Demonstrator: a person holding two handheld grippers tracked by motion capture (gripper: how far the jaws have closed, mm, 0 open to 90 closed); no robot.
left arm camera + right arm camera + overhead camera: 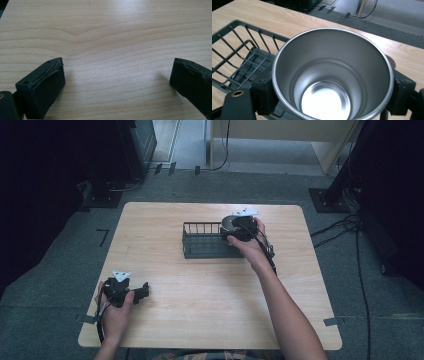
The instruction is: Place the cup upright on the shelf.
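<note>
Right gripper (235, 227) clamped on a steel cup (332, 75), jaws pressing its sides, mouth up, over the right end of the dark wire rack (202, 240) at mid-table. Left gripper (135, 294) near the wooden table's (112, 32) front left corner, jaws wide, nothing between them

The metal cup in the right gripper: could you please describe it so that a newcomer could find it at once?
Start at the wooden table and find the dark wire rack toward its far side. At the rack's right end, the right gripper is shut on the metal cup, its mouth open and empty. It is the one shiny, round, silver thing among dark rack wires and black jaws.
</note>
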